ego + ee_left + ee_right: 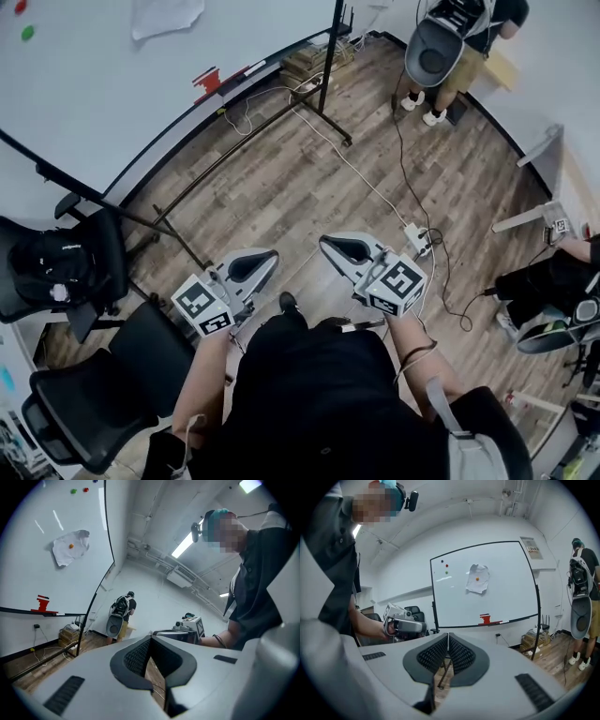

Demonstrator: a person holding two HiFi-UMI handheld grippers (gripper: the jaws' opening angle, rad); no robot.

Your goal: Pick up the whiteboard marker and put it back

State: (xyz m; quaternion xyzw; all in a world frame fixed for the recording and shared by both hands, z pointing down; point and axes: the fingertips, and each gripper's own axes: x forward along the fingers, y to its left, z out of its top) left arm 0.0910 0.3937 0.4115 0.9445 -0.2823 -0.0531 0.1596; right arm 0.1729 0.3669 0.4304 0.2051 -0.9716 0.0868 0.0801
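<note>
- Whiteboard marker [502, 621]: a thin pale stick lying flat on the whiteboard's tray [520, 618], right of the tray's middle and just beside a red block [486, 618]. It is too small to make out the cap. Neither gripper is touching it; both are well apart from the board.
- Left gripper [269, 255]: jaws pressed together with nothing between the pads, only floor showing behind them. It is held low in front of the person's body and aimed toward the board.
- Right gripper [327, 243]: jaws also closed on nothing. It is level with the left gripper, and its camera faces the whiteboard [487, 583] squarely. My guess is that this one lines up for the pick.
- Judgement: the grippers are at a carry or ready posture, and the approach has not started. The jaws would need to part before the reach.
- On the board: a crumpled paper sheet [477, 584] pinned with an orange magnet, and small round magnets near the top left corner.
- In the way: the board stand's black floor bars [253, 141] and a white cable [352, 169] running to a power strip [416, 239], all crossing the wood floor between the person and the tray. These are a tripping risk on the walk in.
- Sides: office chairs at left, one holding a black backpack [56, 258], and cardboard boxes [309, 58] beneath the tray's right end.
- Second person [469, 37] by the far wall, well clear of the path.
</note>
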